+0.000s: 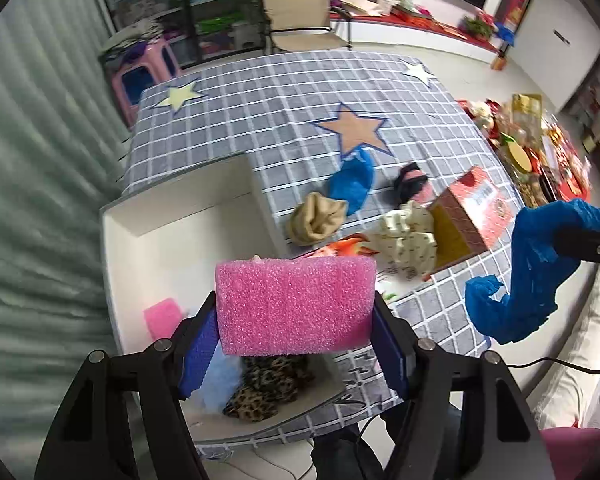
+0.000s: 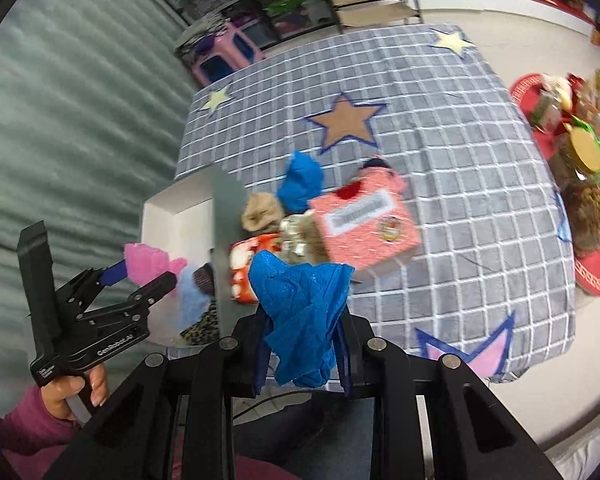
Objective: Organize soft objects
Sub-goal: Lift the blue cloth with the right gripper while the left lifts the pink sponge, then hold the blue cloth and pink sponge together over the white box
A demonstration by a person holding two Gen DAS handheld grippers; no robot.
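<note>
A: Left tool (image 1: pixel 296 344) grips a pink foam block (image 1: pixel 294 304) at lower centre of the left-wrist view, above the white box (image 1: pixel 180 216). Right tool (image 2: pixel 302 364), nearly closed, pinches a crumpled blue cloth (image 2: pixel 300 312) at lower centre of its own view.

B: Progress?

A: Partly done, I judge. A second pink foam piece (image 1: pixel 162 318), a pale blue item (image 1: pixel 220 380) and a leopard-print cloth (image 1: pixel 266 384) lie in the box already.

B: Remaining?

A: On the checked tabletop (image 1: pixel 300 92), mid-frame: a beige bundle (image 1: pixel 316 218), another blue cloth (image 1: pixel 354 178), a black-and-pink item (image 1: pixel 414 184) and a patterned cream cloth (image 1: pixel 410 236) beside a red carton (image 1: pixel 478 208).

B: Appearance?

A: Foam coarse, porous, uncrushed; cloth thin, limp, hanging in folds.
</note>
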